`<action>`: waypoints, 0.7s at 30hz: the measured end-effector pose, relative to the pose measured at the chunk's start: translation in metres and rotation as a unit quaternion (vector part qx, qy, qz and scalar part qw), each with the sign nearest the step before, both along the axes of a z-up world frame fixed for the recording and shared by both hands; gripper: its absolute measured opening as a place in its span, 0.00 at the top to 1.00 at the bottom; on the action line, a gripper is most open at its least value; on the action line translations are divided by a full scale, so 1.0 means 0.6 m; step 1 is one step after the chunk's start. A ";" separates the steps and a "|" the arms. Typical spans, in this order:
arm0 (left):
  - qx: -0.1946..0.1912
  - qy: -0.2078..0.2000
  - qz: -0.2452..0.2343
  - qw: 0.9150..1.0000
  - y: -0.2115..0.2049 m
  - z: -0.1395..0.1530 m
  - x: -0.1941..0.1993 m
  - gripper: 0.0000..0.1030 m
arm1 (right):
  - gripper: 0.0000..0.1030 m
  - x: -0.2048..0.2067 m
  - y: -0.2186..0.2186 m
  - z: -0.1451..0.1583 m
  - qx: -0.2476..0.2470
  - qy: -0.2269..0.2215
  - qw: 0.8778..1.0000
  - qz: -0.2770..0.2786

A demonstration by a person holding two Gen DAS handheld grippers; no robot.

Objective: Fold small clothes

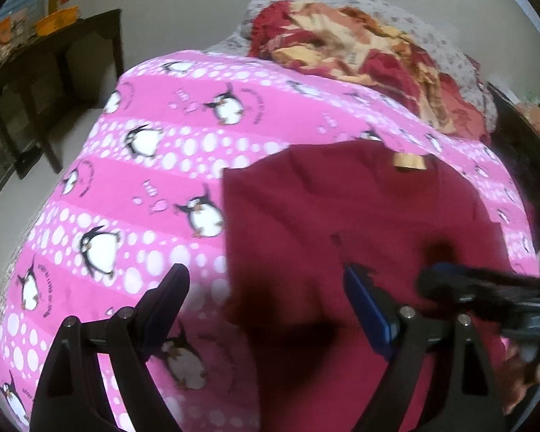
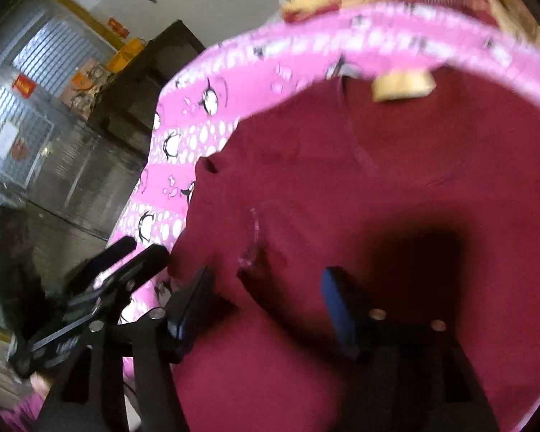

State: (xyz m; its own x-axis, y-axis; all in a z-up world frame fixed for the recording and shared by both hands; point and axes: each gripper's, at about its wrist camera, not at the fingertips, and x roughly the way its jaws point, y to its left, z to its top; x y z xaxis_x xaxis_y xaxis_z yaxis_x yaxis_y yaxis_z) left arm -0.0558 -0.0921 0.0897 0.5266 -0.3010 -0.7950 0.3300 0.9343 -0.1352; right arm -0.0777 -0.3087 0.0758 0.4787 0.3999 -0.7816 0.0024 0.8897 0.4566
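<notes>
Maroon garment [image 1: 360, 216] lies spread on the penguin-print pink bedcover [image 1: 154, 165], a tan neck label [image 1: 408, 162] at its far edge; so its long axis seems to run from the label toward the grippers, though blur leaves hem and sleeves unclear.

Left gripper [image 1: 266, 288] hangs over the garment's left border, jaws wide apart, nothing between them; one finger is over the pink cover, the other over maroon cloth.

Right gripper [image 2: 264, 284] sits farther in over the cloth, jaws apart, no fabric pinched; a small raised fold [image 2: 252, 252] lies just ahead, between its fingers.

Judgement: the left hand is nearer the left edge and better placed to take it; the right is nearer the middle.

Containers: a yellow tub [image 1: 55, 19] on the dark side table [image 1: 54, 57]; contents not visible. A red-and-cream blanket [image 1: 360, 43] lies heaped beyond the garment.
</notes>
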 end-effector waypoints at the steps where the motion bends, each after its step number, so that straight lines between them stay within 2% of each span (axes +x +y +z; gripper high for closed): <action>1: 0.001 0.001 -0.006 1.000 -0.007 0.000 -0.002 0.16 | 0.29 -0.017 -0.018 0.017 -0.004 -0.005 1.000 -0.010; 7: 0.004 0.029 -0.049 0.998 -0.079 -0.022 -0.011 0.17 | 0.25 -0.116 -0.131 0.061 0.023 -0.012 0.996 -0.084; 12: 0.025 0.035 -0.064 0.997 -0.127 -0.043 -0.013 0.17 | 0.23 -0.183 -0.196 0.063 0.035 -0.009 0.991 -0.131; 14: 0.040 0.040 -0.069 0.996 -0.147 -0.058 -0.013 0.29 | 0.23 -0.198 -0.212 0.057 0.035 -0.006 0.989 -0.141; 15: 0.047 0.043 -0.070 0.996 -0.154 -0.063 -0.013 0.56 | 0.23 -0.208 -0.222 0.054 0.035 -0.005 0.988 -0.149; 16: 0.054 0.048 -0.071 0.995 -0.162 -0.069 -0.011 0.89 | 0.23 -0.213 -0.229 0.052 0.034 -0.004 0.987 -0.155; 17: 0.059 0.053 -0.075 0.994 -0.169 -0.072 -0.009 0.93 | 0.23 -0.220 -0.239 0.050 0.035 -0.005 0.986 -0.163; 20: 0.043 0.041 -0.078 0.995 -0.172 -0.046 -0.007 0.93 | 0.23 -0.242 -0.273 0.046 0.037 -0.002 0.980 -0.195; 21: 0.036 0.025 -0.081 0.996 -0.171 -0.022 -0.008 0.93 | 0.23 -0.247 -0.283 0.043 0.036 0.000 0.978 -0.206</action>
State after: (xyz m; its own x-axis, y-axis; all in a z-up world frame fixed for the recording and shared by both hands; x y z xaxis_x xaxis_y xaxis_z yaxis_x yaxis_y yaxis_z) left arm -0.0606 -0.1947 0.0766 0.4342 -0.3206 -0.8418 0.4714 0.8772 -0.0909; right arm -0.2258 -0.4785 0.1017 0.6108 0.2264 -0.7587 0.3543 0.7788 0.5177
